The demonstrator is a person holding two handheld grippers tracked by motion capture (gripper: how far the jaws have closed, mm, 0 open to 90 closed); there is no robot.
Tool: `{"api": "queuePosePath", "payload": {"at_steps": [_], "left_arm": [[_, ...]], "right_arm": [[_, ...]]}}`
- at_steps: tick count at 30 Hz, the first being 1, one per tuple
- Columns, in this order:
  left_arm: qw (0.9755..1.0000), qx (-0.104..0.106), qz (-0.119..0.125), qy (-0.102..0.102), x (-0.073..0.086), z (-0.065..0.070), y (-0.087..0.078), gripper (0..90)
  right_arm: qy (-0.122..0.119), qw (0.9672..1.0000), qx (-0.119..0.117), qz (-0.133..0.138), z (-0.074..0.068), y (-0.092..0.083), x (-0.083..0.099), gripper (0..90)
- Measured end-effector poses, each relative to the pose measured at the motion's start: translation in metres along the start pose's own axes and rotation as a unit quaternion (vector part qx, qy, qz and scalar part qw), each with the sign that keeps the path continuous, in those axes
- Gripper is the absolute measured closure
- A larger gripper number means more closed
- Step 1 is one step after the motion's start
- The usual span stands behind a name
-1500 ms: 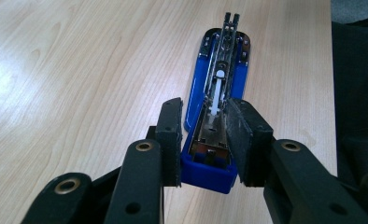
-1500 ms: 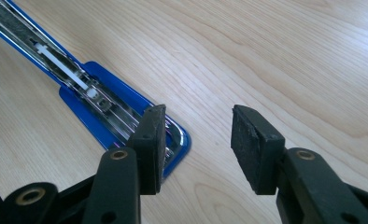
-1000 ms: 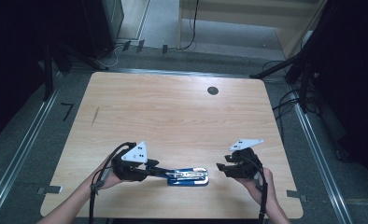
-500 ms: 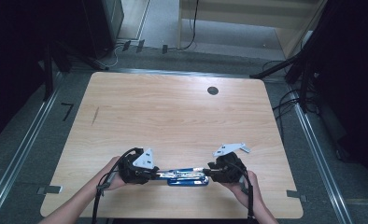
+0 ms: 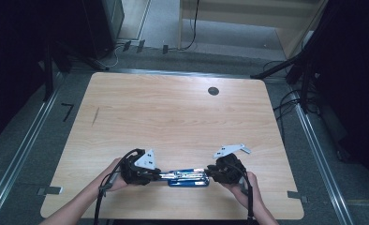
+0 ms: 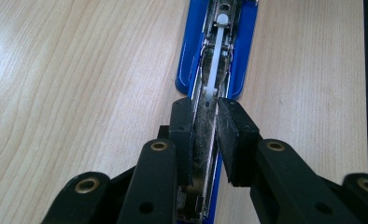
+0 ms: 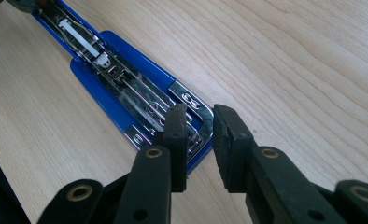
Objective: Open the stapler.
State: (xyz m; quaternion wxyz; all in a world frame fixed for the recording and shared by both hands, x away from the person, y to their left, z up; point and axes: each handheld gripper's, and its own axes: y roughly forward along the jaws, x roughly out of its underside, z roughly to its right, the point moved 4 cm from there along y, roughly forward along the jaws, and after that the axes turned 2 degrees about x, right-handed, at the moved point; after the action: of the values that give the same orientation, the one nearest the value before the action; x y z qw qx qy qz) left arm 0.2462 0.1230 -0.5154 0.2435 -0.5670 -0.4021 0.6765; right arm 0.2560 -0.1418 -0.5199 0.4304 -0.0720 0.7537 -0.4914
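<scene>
A light wooden desk is seen from above, a dark round hole near its far right corner. Grey carpet floor (cables trailing beyond the far edge) surrounds it.

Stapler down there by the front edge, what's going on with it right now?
A person works on the opened blue stapler with both grippers. The left gripper is clamped on its metal staple channel at one end. The right gripper, jaws just closing, sits at the other end, around the metal end piece, with a gap still showing.
</scene>
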Motion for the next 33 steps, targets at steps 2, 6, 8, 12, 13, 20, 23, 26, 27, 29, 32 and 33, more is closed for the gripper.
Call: {"api": "queuePosePath", "payload": {"at_steps": [2,6,8,12,13,20,23,26,27,29,32,33], "left_arm": [[1.0000,0.000,0.001,-0.001,0.000,0.000,0.000,76.7],[1.0000,0.002,0.003,-0.001,0.000,-0.001,0.000,76.8],[1.0000,0.003,0.005,-0.003,0.000,-0.001,0.000,76.7],[1.0000,0.003,0.005,-0.004,0.000,-0.001,0.000,76.7],[1.0000,0.003,0.005,-0.004,0.000,-0.002,0.000,76.6],[0.9999,0.005,0.007,-0.008,0.000,-0.002,0.001,76.4],[0.9999,0.007,0.008,-0.009,0.000,-0.003,0.000,76.2],[0.9999,0.006,0.009,-0.011,0.000,-0.003,0.000,76.1],[0.9999,0.005,0.009,-0.010,0.000,-0.003,0.000,76.0],[0.9999,0.006,0.009,-0.009,0.000,-0.004,0.000,75.8],[0.9999,0.005,0.010,-0.011,0.001,-0.004,0.000,75.8],[0.9999,0.005,0.012,-0.011,0.001,-0.003,0.000,75.7]], "right_arm": [[0.007,0.9999,0.007,-0.003,0.002,0.000,0.000,68.6],[0.009,0.9999,0.006,0.000,0.007,-0.006,-0.001,58.5],[0.014,0.9998,0.011,0.006,0.012,-0.012,-0.002,51.3],[0.023,0.9991,0.030,0.021,0.027,-0.026,-0.002,35.7],[0.025,0.9991,0.028,0.022,0.030,-0.029,-0.001,31.3],[0.042,0.9978,0.046,0.022,0.059,-0.042,0.007,17.0],[0.052,0.9977,0.038,0.021,0.071,-0.043,0.011,13.9],[0.055,0.9975,0.035,0.028,0.082,-0.043,0.017,13.3],[0.047,0.9975,0.042,0.032,0.089,-0.043,0.019,13.1],[0.048,0.9970,0.047,0.037,0.091,-0.044,0.020,13.3],[0.043,0.9962,0.073,0.022,0.098,-0.045,0.019,12.9],[0.051,0.9950,0.085,0.011,0.099,-0.046,0.018,12.0]]}}
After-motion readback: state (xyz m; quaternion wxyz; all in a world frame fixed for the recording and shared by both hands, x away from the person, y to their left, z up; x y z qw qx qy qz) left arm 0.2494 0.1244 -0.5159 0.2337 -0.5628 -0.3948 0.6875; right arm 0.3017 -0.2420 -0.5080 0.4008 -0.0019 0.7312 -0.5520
